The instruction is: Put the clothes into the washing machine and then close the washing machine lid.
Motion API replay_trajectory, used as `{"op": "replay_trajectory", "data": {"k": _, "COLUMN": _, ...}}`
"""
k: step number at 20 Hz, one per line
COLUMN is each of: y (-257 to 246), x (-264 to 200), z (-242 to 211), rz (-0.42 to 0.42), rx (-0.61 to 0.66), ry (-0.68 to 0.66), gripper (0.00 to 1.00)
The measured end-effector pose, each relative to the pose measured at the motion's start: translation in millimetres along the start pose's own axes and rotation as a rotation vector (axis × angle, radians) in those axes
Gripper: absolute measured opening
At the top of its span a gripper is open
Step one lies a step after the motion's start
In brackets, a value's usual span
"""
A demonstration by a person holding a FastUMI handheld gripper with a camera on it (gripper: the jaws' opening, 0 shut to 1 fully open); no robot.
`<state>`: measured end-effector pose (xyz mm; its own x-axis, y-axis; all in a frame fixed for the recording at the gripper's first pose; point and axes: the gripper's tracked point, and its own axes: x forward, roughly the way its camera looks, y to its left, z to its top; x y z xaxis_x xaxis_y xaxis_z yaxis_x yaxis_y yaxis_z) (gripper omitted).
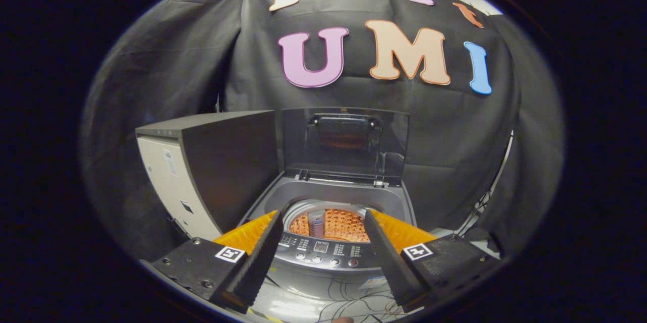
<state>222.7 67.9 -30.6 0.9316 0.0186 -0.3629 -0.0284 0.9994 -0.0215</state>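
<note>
While gripper (323, 222) gapes empty, one washing machine (328, 201) stands open.

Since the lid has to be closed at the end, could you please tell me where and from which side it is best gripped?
Grip the dark translucent lid at its free top edge, coming from the front, over the grey washing machine's control panel. It stands upright, hinged at the rear, so that edge likely pulls forward and down. The gripper is open, holding nothing.
</note>
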Motion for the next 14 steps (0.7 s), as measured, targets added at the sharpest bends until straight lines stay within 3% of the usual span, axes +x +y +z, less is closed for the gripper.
{"op": "replay_trajectory", "data": {"k": 7, "y": -1, "x": -23, "z": 29, "rz": -0.039, "rx": -0.152, "ry": -0.063, "gripper": 0.98}}
{"op": "replay_trajectory", "data": {"k": 14, "y": -8, "x": -19, "z": 80, "rz": -0.078, "rx": -0.167, "ry": -0.122, "gripper": 0.98}}
